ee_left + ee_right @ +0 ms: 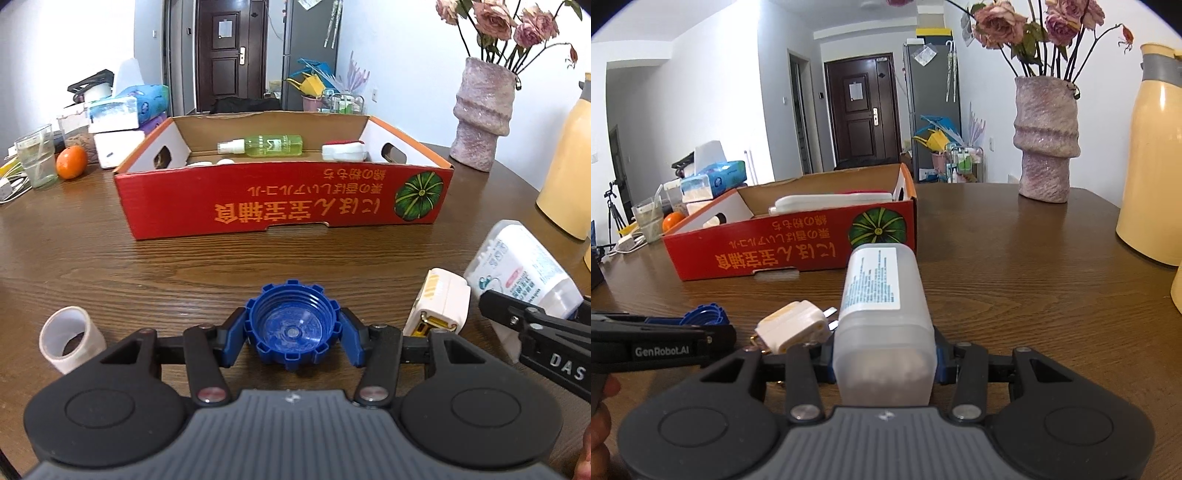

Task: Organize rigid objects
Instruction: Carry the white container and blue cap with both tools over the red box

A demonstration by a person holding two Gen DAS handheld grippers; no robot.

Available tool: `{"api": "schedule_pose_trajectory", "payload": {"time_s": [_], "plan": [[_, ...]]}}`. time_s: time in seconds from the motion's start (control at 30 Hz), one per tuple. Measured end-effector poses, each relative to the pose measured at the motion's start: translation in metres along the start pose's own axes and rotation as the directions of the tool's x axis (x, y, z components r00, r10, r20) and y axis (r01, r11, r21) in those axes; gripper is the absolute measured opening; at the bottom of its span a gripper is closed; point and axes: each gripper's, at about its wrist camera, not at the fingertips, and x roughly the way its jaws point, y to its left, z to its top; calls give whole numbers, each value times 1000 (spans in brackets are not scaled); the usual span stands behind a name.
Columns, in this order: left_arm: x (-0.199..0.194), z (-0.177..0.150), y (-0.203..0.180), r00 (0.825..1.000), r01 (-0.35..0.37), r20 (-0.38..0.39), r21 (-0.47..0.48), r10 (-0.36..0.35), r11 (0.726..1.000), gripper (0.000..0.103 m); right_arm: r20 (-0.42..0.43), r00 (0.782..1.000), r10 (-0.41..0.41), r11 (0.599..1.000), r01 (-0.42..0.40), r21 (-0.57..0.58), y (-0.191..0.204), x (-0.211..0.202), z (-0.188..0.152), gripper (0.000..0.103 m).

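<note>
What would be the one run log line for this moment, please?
left hand-held gripper: shut on blue cap | right hand-held gripper: shut on white plastic container | red cardboard box: ahead | white plug: on table

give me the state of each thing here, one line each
left tool: shut on blue cap
blue cap: open side up
right tool: shut on white bottle
white bottle: gripped at one end
red box: open-topped, holds green spray bottle
white plug: loose on table
tape roll: lying on its side
</note>
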Motion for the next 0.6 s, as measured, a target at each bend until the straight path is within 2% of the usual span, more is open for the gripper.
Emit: {"api": "schedule_pose_trajectory", "payload": {"time_s": [0.3,0.6], "plan": [[-23,9,13,999,-29,29,-37,30,999,54,50,998,31,1000,-31,-4,8,-21,7,43],[-54,30,18,997,-20,74,-41,23,999,54,117,990,79,996,-73,-51,33,-44,40,43]]}}
